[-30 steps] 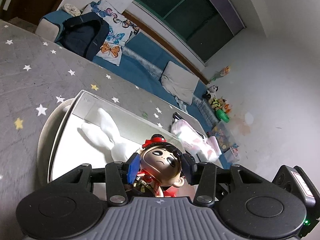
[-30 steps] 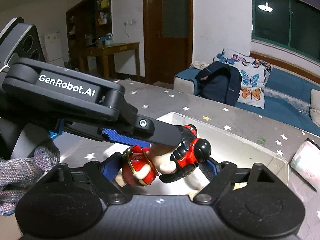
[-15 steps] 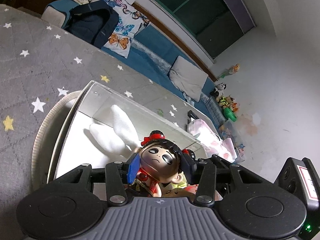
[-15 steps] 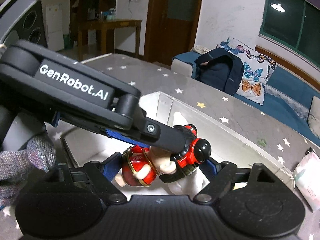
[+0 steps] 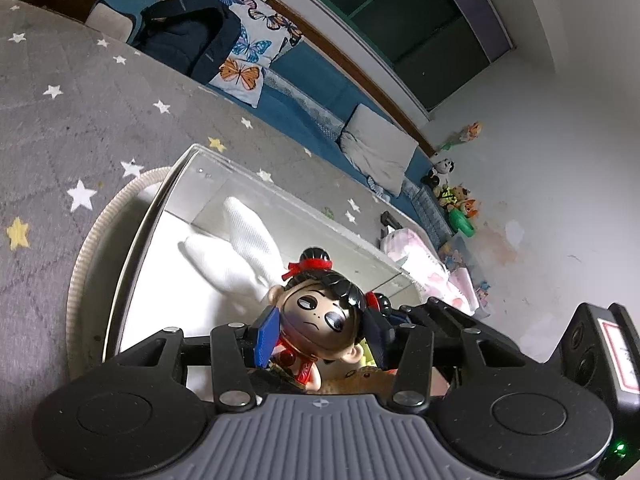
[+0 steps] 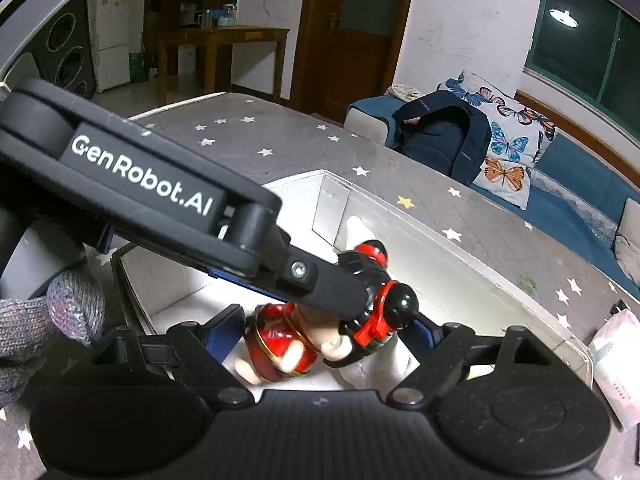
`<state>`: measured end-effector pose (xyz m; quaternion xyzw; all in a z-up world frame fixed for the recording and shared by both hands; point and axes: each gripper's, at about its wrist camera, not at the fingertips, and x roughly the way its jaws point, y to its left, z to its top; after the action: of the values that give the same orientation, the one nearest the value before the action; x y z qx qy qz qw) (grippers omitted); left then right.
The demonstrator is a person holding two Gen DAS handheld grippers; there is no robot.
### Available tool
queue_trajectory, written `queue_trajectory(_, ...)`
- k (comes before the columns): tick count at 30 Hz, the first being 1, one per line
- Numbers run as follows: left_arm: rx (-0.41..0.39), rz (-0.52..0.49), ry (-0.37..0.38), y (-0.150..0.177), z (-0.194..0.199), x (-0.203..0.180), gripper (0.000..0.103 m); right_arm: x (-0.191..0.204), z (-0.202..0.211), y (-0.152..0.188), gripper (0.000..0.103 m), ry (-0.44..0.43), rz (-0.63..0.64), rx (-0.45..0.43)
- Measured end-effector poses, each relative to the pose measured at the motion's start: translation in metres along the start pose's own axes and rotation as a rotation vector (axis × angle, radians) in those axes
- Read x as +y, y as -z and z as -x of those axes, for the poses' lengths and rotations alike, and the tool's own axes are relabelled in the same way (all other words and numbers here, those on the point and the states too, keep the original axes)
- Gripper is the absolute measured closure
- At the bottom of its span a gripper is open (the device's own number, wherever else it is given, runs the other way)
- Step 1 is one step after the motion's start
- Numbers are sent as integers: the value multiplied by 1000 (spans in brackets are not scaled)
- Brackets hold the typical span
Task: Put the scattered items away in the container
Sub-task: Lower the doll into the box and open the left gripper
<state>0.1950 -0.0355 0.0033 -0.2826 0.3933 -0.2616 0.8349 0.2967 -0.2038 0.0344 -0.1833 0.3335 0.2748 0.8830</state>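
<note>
While the left hand-held gripper (image 5: 320, 332) clamps a doll (image 5: 320, 316) by the head between its blue-padded fingers (image 5: 267, 330), the left wrist view looks down into a clear rectangular container (image 5: 224, 164). The doll, with black hair and a red bow, hangs above the container's near end. Inside, white cloth (image 5: 240, 248) lies on the white floor toward the far wall. The container sits on a round beige mat (image 5: 86, 256), which rests on a grey star-patterned surface (image 5: 80, 120). Past the container's far right corner lies a pink-and-white packet (image 5: 420, 256). The surface's far edge meets a blue sofa (image 5: 304, 76) holding a dark backpack (image 5: 188, 36).

In the right wrist view, the right hand-held gripper (image 6: 326, 334) has its fingers spread wide on either side of the doll (image 6: 320, 320); whether the pads touch it cannot be told. The left hand-held gripper (image 6: 340, 284) reaches in from the left, its finger across the doll's head. The doll's red body hangs over the container's (image 6: 460, 240) white floor, and the cloth (image 6: 380, 364) lies under it. Open grey surface (image 6: 280, 140) stretches beyond the far wall to the sofa (image 6: 568, 200).
</note>
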Motion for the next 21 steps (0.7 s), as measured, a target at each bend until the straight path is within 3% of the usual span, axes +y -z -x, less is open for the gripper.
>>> queue_trajectory(21, 16, -13, -51, 6, 1, -1, 55, -13, 25, 10, 18, -5, -56, -31)
